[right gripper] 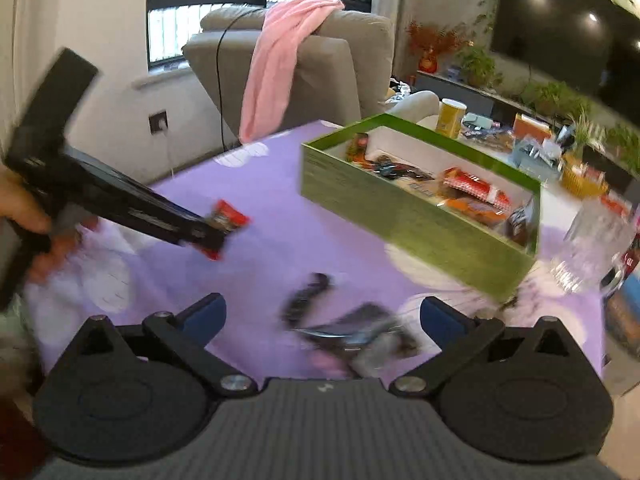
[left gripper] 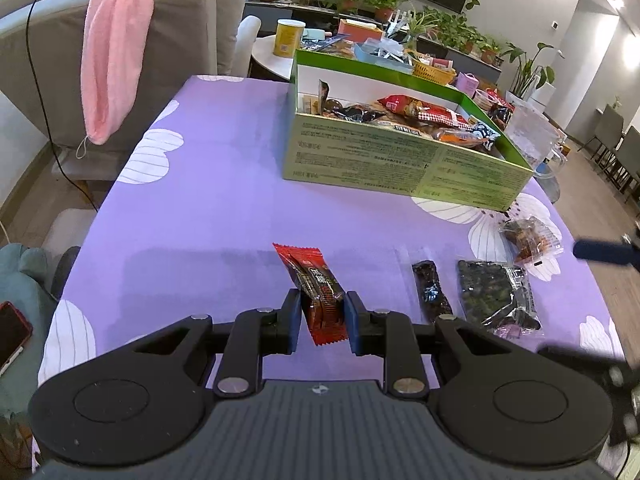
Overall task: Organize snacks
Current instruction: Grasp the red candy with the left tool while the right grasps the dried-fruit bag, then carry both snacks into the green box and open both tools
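My left gripper [left gripper: 323, 320] is shut on a red and brown snack bar [left gripper: 316, 288], lifted a little above the purple tablecloth [left gripper: 224, 208]. The right wrist view shows the same bar [right gripper: 228, 218] in the left gripper's [right gripper: 218, 228] tip, held by a person's hand. My right gripper [right gripper: 323, 316] stands wide open over blurred dark snack packets [right gripper: 352, 330], with nothing pressed between its pads. On the cloth lie a thin dark packet [left gripper: 431, 290], a wide dark packet [left gripper: 494, 294] and a clear packet of brown snack [left gripper: 530, 240]. The green box [left gripper: 400, 160], also seen as the green box [right gripper: 404, 220], holds several snacks.
A grey sofa [left gripper: 168, 40] with a pink towel [left gripper: 114, 44] stands beyond the table's far left. A round side table [left gripper: 268, 58] bears a yellow can [left gripper: 288, 38] and clutter. A clear plastic container [right gripper: 588, 244] stands right of the box. A phone [left gripper: 12, 332] lies at left.
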`<state>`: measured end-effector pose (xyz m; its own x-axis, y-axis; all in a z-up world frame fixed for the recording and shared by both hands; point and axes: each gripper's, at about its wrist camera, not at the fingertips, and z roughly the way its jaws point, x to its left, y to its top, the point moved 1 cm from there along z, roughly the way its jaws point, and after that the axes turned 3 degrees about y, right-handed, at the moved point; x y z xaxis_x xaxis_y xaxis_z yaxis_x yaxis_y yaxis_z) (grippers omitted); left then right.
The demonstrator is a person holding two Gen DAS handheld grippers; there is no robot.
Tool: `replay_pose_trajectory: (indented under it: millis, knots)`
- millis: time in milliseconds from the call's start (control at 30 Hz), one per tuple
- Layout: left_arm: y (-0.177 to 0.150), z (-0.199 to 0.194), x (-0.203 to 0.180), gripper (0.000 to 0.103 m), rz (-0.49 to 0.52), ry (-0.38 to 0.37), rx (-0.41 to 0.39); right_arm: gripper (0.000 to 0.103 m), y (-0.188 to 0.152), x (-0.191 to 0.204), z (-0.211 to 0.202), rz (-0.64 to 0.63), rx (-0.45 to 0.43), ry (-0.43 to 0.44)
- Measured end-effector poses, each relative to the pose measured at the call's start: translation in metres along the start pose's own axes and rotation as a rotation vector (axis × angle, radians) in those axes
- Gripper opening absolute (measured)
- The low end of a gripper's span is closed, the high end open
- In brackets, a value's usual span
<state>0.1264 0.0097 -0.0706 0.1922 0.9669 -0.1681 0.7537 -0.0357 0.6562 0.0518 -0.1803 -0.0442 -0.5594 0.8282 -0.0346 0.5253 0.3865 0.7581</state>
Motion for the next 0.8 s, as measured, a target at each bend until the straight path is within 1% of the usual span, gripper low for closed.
replay_pose_trajectory:
  millis: [67,133,233,300,333,433,500,567,667,800]
  knots:
    - [-0.001,0.0,-0.002,0.021,0.002,-0.006,0.001,0.087,0.0,-0.014,0.019,-0.072,0.07,0.052]
    - [-0.002,-0.002,-0.003,0.021,0.004,-0.01,0.001,0.087,-0.004,-0.024,0.039,-0.104,0.144,0.114]
    - [-0.003,-0.005,-0.001,0.021,0.004,0.003,0.002,0.087,-0.009,-0.037,0.067,-0.105,0.239,0.197]
    - [-0.002,-0.007,0.001,0.021,-0.001,0.016,-0.001,0.087,-0.011,-0.043,0.083,-0.092,0.274,0.209]
    - [-0.001,-0.007,0.003,0.021,-0.004,0.024,-0.003,0.087,-0.01,-0.048,0.086,-0.052,0.263,0.228]
    - [0.004,-0.006,0.004,0.021,-0.011,0.035,-0.008,0.087,-0.006,-0.054,0.09,0.042,0.238,0.178]
    - [0.006,-0.003,0.003,0.021,-0.004,0.033,-0.005,0.086,-0.007,-0.049,0.086,0.052,0.218,0.149]
    - [0.007,-0.001,0.0,0.021,0.002,0.026,-0.002,0.085,-0.01,-0.041,0.08,0.056,0.204,0.113]
    - [0.007,0.001,-0.003,0.021,0.005,0.014,0.003,0.079,-0.016,-0.037,0.064,0.119,0.18,0.121]
    - [0.009,-0.001,-0.004,0.021,0.005,0.005,-0.004,0.077,-0.02,-0.04,0.041,0.196,0.138,0.102]
